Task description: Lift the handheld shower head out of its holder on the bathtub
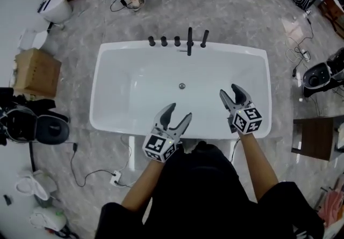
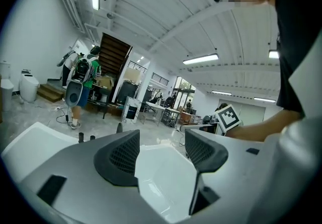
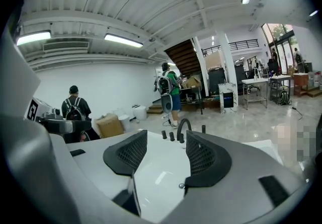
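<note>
A white bathtub (image 1: 107,66) lies below me, with a row of black fittings on its far rim. The handheld shower head (image 1: 205,38) stands upright in its holder at the right end of that row, beside the curved spout (image 1: 189,42). In the right gripper view the shower head (image 3: 203,129) shows just right of the spout (image 3: 182,128). My left gripper (image 1: 180,112) is open over the tub's near rim. My right gripper (image 1: 230,91) is open over the basin, well short of the fittings. Both grippers (image 2: 161,140) (image 3: 167,140) hold nothing.
Three black knobs (image 1: 164,41) stand left of the spout, and a drain (image 1: 182,86) sits in the tub floor. A cardboard box (image 1: 36,73) and a white toilet (image 1: 54,9) stand at the left, a brown stool (image 1: 316,137) at the right. Cables (image 1: 86,176) trail on the floor. A person (image 3: 168,89) stands beyond the tub.
</note>
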Demonstrator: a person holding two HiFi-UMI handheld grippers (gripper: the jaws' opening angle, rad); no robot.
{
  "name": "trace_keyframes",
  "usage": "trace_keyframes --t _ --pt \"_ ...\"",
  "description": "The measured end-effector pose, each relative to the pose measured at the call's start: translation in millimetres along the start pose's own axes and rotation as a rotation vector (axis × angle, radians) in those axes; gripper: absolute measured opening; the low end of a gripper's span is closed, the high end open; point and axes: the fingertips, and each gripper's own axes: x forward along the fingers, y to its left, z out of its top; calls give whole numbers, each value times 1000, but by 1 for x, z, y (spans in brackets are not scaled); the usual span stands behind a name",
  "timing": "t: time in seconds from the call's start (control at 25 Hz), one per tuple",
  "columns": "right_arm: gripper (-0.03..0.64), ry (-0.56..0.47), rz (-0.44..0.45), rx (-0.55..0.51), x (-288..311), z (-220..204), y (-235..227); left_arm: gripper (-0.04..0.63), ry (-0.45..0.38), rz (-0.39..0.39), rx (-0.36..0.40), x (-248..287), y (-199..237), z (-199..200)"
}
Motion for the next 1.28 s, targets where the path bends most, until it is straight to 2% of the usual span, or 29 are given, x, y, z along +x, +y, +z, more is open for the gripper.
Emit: trace_keyframes --t 0.4,0.6,1.04,1.2,1.28 --pt "210 11 -10 15 42 6 -40 259 -18 29 -15 34 16 9" --pt "210 33 -4 19 92 10 -50 259 -15 49 -28 47 45 18" --pt "210 86 37 9 195 -16 -117 259 -30 65 -49 116 60 4" --pt "210 103 44 15 234 -28 -143 259 -54 54 20 135 56 14" --pt "210 112 48 21 253 -36 -155 259 -63 44 21 146 55 17"
